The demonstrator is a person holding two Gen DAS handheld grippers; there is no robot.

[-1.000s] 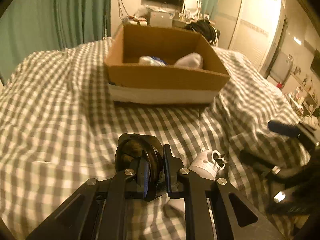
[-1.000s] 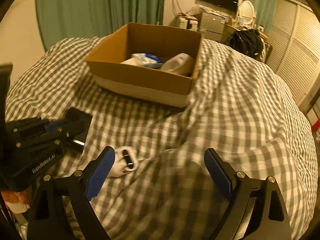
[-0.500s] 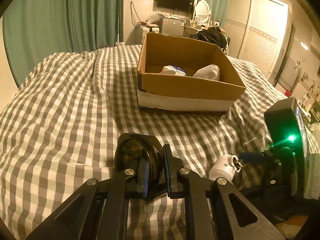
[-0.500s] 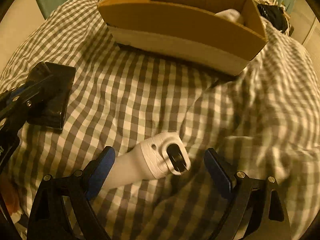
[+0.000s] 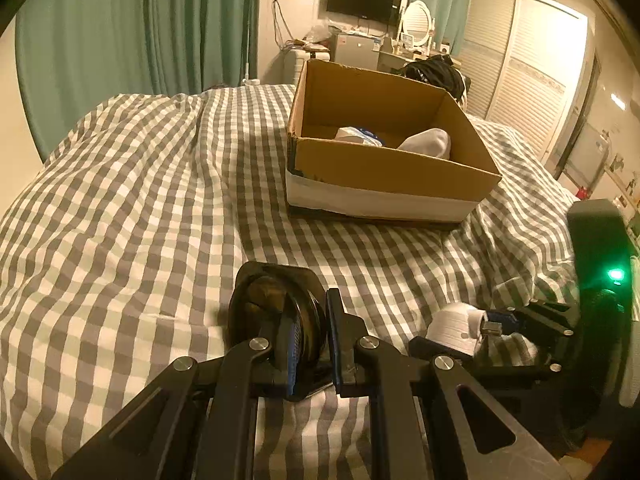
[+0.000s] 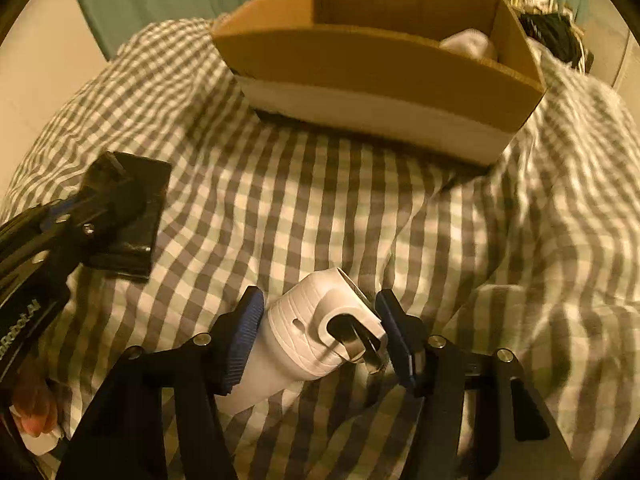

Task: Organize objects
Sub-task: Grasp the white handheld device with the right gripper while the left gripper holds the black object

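My left gripper (image 5: 310,334) is shut on a black case (image 5: 276,300) with a dark round lid, held just above the checked bedspread; the case also shows in the right wrist view (image 6: 128,216). My right gripper (image 6: 320,332) has closed around the head of a white bottle with a metal clip (image 6: 324,336) lying on the bed; both pads touch it. The bottle also shows in the left wrist view (image 5: 456,326). An open cardboard box (image 5: 392,176) stands farther back on the bed, also in the right wrist view (image 6: 380,68), with a white item (image 5: 428,144) and a blue-and-white packet (image 5: 360,134) inside.
The grey-and-white checked bedspread (image 5: 132,200) covers the whole bed and is rumpled at the right. Green curtains (image 5: 132,40) hang behind at the left. A TV, dresser and white wardrobe doors (image 5: 524,92) stand beyond the bed.
My right gripper has moved down and forward over the white bottle and its jaws have closed from wide open onto the bottle's head. My left gripper kept hold of the black case.
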